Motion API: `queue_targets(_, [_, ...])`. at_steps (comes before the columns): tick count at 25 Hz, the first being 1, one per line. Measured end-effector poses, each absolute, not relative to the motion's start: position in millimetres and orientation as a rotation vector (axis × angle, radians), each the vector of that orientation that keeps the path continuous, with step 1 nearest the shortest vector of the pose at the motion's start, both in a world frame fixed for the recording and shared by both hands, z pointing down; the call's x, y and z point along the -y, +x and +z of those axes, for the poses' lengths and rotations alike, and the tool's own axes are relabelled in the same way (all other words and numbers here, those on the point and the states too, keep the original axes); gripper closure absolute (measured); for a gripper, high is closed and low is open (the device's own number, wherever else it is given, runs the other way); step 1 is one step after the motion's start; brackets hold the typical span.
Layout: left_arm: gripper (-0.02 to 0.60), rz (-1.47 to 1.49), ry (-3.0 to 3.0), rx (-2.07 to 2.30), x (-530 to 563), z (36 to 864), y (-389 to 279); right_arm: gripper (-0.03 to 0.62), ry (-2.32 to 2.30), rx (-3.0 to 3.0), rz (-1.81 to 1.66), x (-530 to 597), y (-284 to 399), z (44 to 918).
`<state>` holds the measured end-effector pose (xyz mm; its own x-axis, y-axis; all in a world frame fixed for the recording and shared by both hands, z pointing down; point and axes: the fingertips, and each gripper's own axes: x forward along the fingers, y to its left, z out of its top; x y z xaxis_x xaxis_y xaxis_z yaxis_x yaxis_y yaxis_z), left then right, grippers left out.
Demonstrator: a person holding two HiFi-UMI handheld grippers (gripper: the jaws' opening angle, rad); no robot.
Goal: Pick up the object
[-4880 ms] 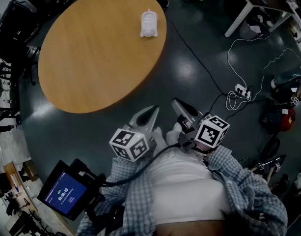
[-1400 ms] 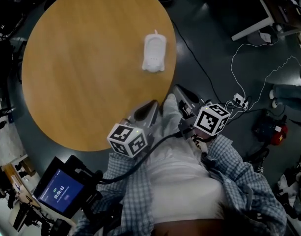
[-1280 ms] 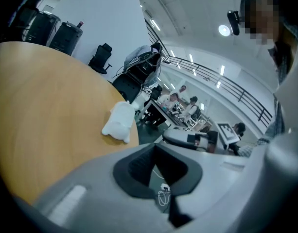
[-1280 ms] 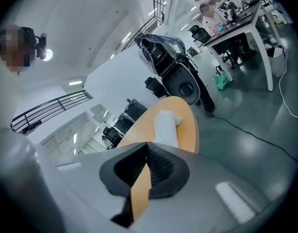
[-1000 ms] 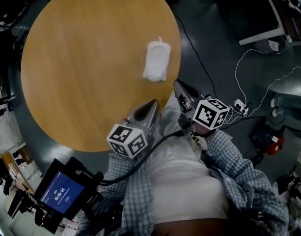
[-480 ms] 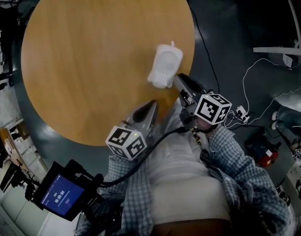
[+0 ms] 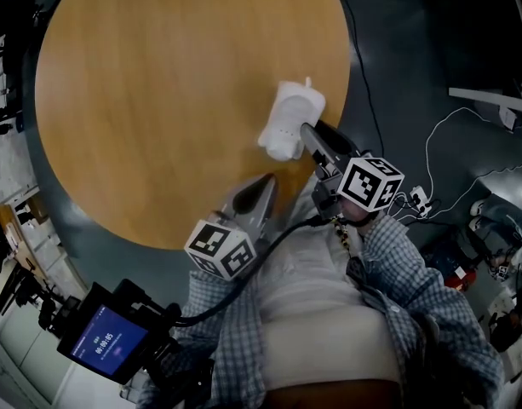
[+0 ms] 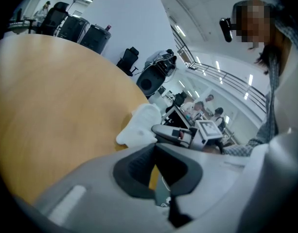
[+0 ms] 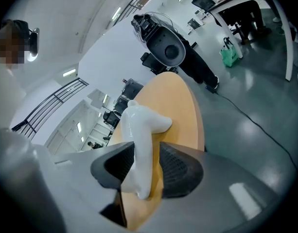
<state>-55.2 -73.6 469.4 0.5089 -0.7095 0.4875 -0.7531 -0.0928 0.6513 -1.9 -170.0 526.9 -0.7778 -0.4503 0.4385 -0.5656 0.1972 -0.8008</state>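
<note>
A white glossy figurine-like object (image 7: 290, 119) lies near the right edge of the round wooden table (image 7: 158, 100). My right gripper (image 7: 308, 135) has reached its near end. In the right gripper view the object (image 9: 141, 125) stands between the dark pads (image 9: 180, 171); the jaws are opening, and a strip of table shows between the object and the right pad. My left gripper (image 7: 264, 182) hovers over the table's near edge, short of the object (image 8: 139, 125), its jaws together with nothing held.
Dark floor surrounds the table. White cables (image 7: 439, 156) and a power strip (image 7: 416, 199) lie on the floor to the right. A small lit screen (image 7: 107, 341) hangs at the person's left side. Office chairs (image 8: 127, 61) stand beyond the table.
The table and object have drawn closer. My right gripper moved forward from beside the person's body to the object and now has a jaw on either side of it. The left gripper barely shifted.
</note>
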Motion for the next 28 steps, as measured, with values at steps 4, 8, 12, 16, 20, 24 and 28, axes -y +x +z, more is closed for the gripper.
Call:
queue_targets(4, [0.578,0.056,1.810,1.236,71.8,470.6,-58.5,0.435,0.970,2.321,1.624,166.0,-5.5,528.3])
queue_targets(8, [0.578,0.060,1.804,1.253,62.7,466.5,-63.0,0.470,0.931,2.333,1.559,155.4,-12.1,522.2])
queue_targets(12, [0.578,0.056,1.801,1.258,66.6,467.0,-61.7,0.476,0.939,2.344,1.602,163.0,-7.2,522.2])
queue_targets(16, [0.578,0.051,1.802,1.262,68.8,467.7,-63.2,0.476,0.942,2.370,1.621,167.8,-4.0,519.5])
queue_targets(20, [0.578,0.045,1.824,1.259,74.3,466.8,-62.9,0.476,0.936,2.401,1.615,171.6,-5.6,513.2])
queue_targets(24, [0.578,0.037,1.863,1.252,83.5,462.9,-60.6,0.476,0.947,2.437,1.605,177.6,-4.8,503.1])
queue_targets(28, [0.578,0.017,1.899,1.250,93.4,459.7,-61.2,0.476,0.957,2.484,1.585,184.4,-5.3,490.9])
